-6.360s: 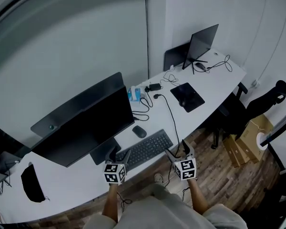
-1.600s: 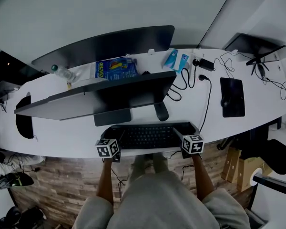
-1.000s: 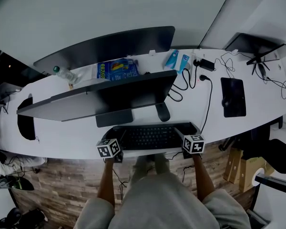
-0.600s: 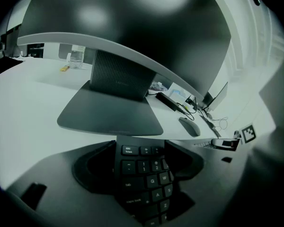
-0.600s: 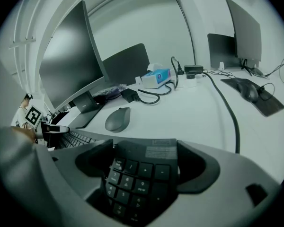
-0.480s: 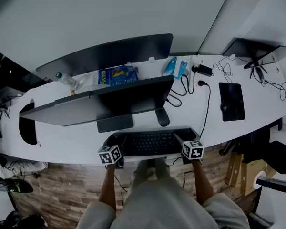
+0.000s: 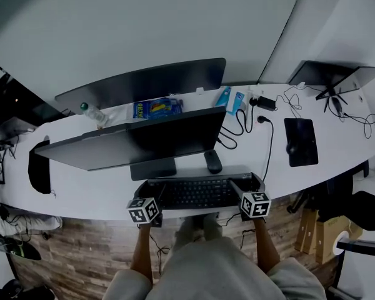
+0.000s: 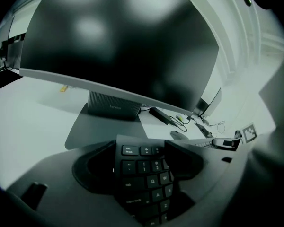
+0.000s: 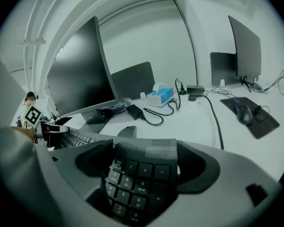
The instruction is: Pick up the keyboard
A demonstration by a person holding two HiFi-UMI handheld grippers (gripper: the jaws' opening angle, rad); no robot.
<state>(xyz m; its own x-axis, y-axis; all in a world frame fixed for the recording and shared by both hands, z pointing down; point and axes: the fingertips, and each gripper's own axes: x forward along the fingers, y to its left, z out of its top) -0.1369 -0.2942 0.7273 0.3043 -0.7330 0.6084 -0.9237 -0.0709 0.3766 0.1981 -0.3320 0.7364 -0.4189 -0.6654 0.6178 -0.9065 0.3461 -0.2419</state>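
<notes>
A black keyboard (image 7: 197, 193) lies across the front edge of the white desk (image 7: 94, 183). My left gripper (image 7: 151, 192) is shut on its left end, and in the left gripper view the Esc and number keys of the keyboard (image 8: 141, 183) sit between the jaws of the left gripper (image 8: 142, 160). On the numpad end my right gripper (image 7: 245, 186) is shut too; there the keyboard (image 9: 139, 181) fills the gap of the right gripper (image 9: 144, 162). I cannot tell whether the keyboard is off the desk.
A wide monitor (image 7: 144, 142) stands just behind the keyboard, with a dark mouse (image 7: 212, 162) at its right. A cable (image 7: 267, 142) runs toward the front edge. A mouse pad (image 7: 299, 141) lies to the right, a blue packet (image 7: 157, 108) and a bottle (image 7: 90, 111) behind.
6.4 s ago both grippers stood open beside the keyboard's ends; now each is shut on an end. In the last second only the head view shifted.
</notes>
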